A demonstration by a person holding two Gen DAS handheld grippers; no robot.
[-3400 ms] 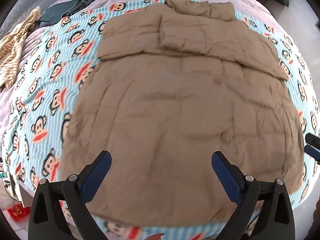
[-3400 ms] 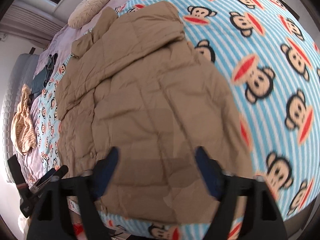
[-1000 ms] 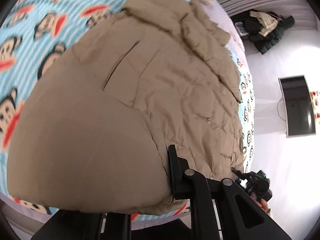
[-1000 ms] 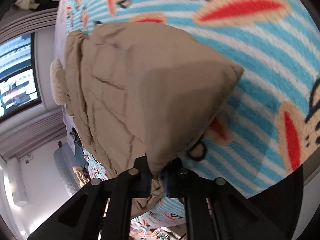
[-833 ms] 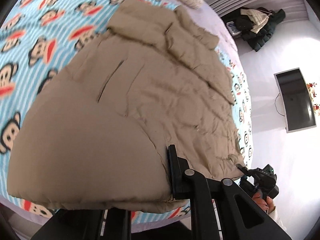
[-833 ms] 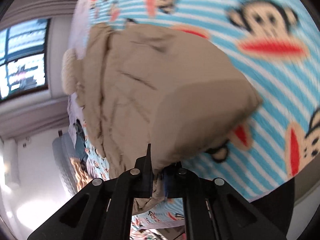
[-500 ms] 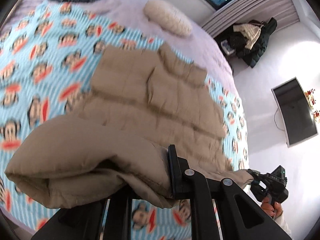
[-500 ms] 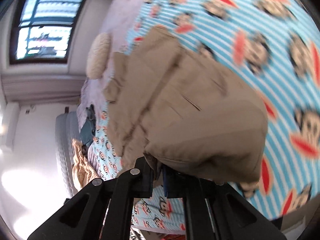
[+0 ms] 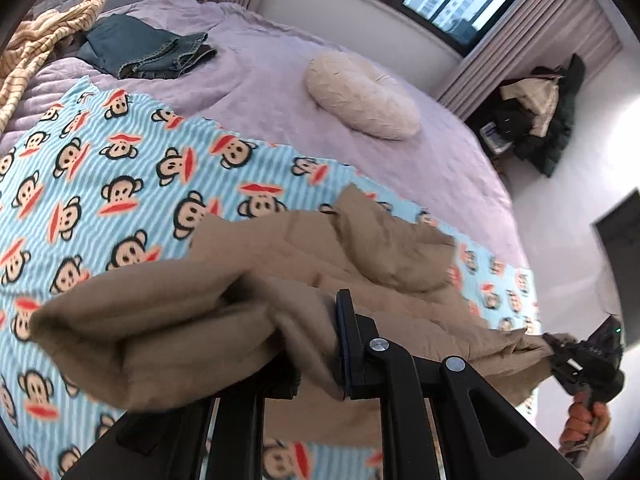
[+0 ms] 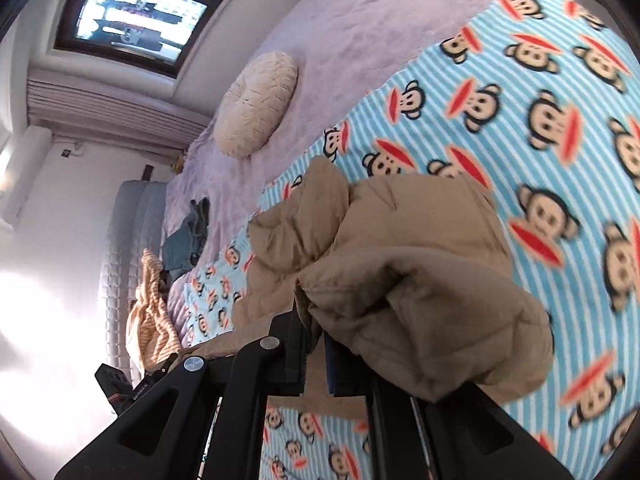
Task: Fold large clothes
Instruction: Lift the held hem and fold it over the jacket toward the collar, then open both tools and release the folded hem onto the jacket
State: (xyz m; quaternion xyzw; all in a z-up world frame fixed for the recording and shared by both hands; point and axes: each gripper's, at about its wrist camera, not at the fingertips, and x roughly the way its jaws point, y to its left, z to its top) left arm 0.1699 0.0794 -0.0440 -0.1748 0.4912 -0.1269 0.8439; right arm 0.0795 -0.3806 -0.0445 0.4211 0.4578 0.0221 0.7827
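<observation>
At the bed's (image 9: 280,64) far left corner lie a striped knit (image 9: 36,40) and folded denim (image 9: 148,50) on the lilac quilt. A fleecy blue monkey-print blanket (image 9: 100,168) covers the near side. Over it the puffy, quilted tan coat (image 9: 180,320) hangs bunched by its hem: the left tongs (image 9: 316,344) are clamped on one corner, the right tongs (image 10: 316,340) on the other. A round cream cushion (image 9: 360,94) sits near the far edge.

The tan padded cloth jacket (image 9: 168,320) looks matt, puffy and creased. The light-blue striped monkey-print blanket (image 9: 120,168) looks soft and fleecy, and the cream round cushion (image 9: 360,96) is crinkled cloth.
</observation>
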